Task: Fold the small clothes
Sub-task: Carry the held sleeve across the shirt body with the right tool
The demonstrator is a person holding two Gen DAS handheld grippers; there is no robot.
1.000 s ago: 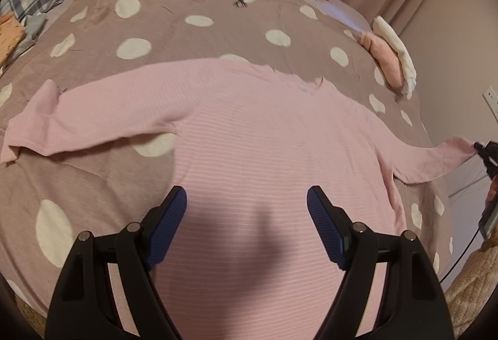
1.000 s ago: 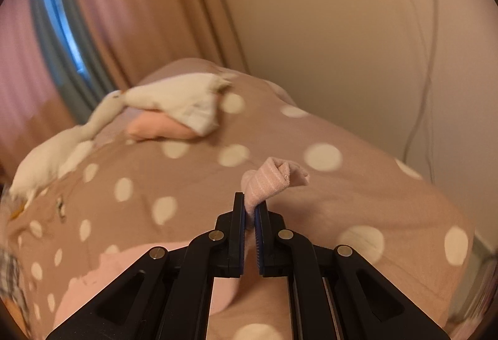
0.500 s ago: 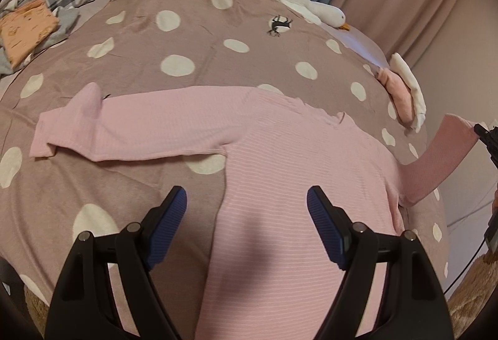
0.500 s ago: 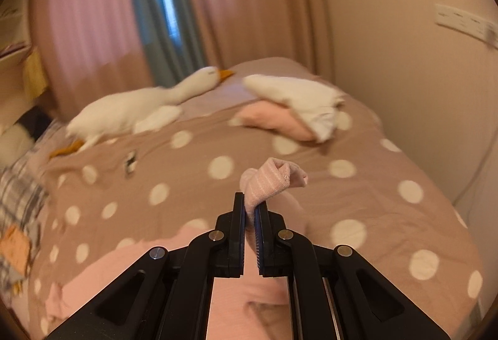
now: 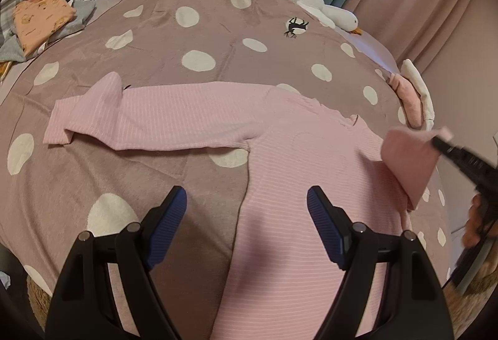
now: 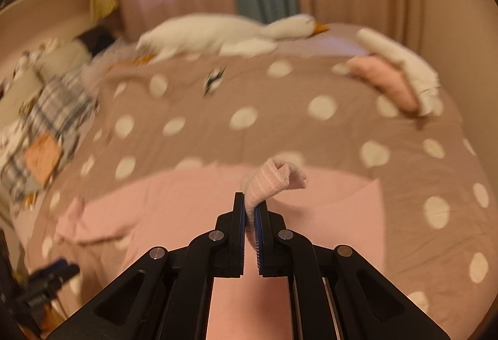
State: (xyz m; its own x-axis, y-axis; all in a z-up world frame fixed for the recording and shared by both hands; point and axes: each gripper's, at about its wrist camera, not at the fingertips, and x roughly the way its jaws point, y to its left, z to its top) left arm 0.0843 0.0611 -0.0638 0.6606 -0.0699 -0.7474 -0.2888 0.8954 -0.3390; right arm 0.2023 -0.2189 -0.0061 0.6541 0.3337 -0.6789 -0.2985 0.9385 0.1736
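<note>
Pink top (image 5: 298, 172) lies spread face-flat on the spotted bedcover (image 5: 199, 29), its body filling the lower centre of the left wrist view and one sleeve (image 5: 149, 119) stretched toward the left of the frame, cuff end doubled over. Your right gripper (image 6: 250, 209) is clamped on the other sleeve's cuff (image 6: 274, 176), which is lifted off the bed at the right edge of the left view. Your left gripper (image 5: 247, 225) is spread wide, holding nothing, above the top's lower body.

Risks noted:
- Grip on the cuff is shallow; only a small roll of fabric sits between the pads. A quick swing could pull it free and drop the sleeve short of the body.
- Nothing pins the body. Dragging the sleeve across may shift or wrinkle the torso; your idle left gripper could hold it down.
- The right wrist view is blurred, so placement accuracy cannot be judged from it.
- The far sleeve's doubled cuff will make an uneven fold if left so.
</note>
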